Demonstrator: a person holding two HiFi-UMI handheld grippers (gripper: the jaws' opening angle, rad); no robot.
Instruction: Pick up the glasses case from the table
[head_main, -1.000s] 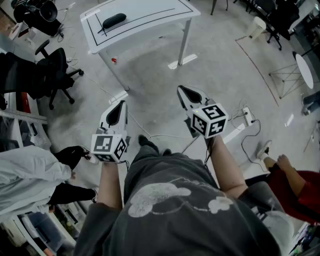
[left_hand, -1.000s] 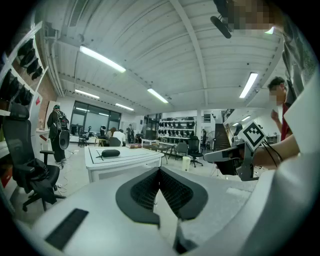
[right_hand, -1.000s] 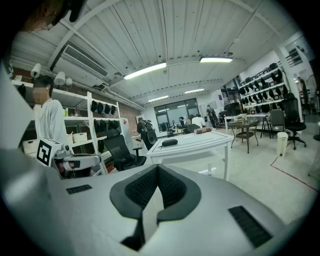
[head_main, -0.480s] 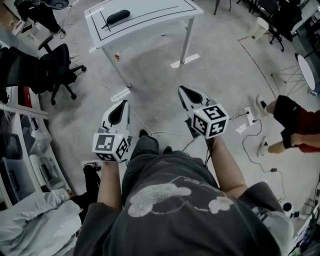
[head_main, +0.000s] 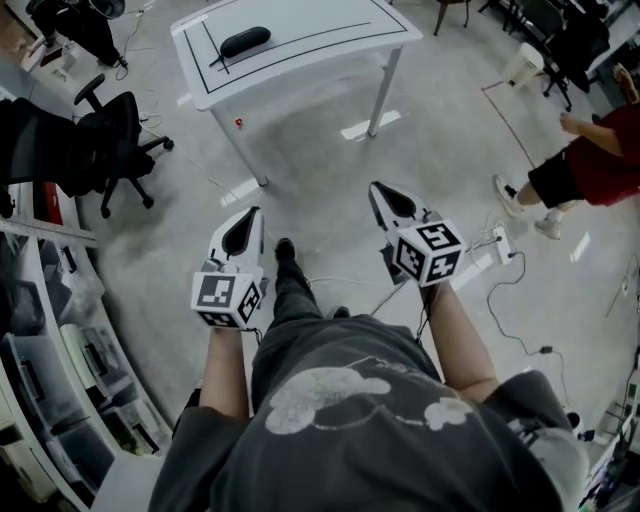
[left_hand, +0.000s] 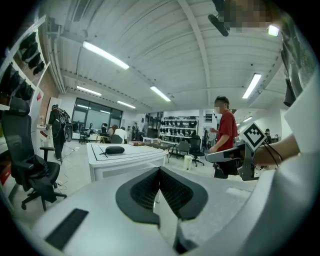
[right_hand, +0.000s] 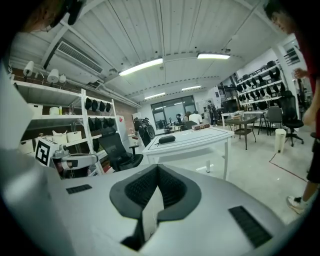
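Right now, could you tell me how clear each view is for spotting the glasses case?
Head view: even light, edges bowed, the glasses case reads sharply as a dark oval on the white table. Left gripper view: strong fisheye, dark corners, bright ceiling lights, the case small but distinct. Right gripper view: the same bending, case small too.

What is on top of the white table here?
A dark glasses case lies near the left end of the white table, inside a black outline on its top. The table's far edge runs out of the head view.
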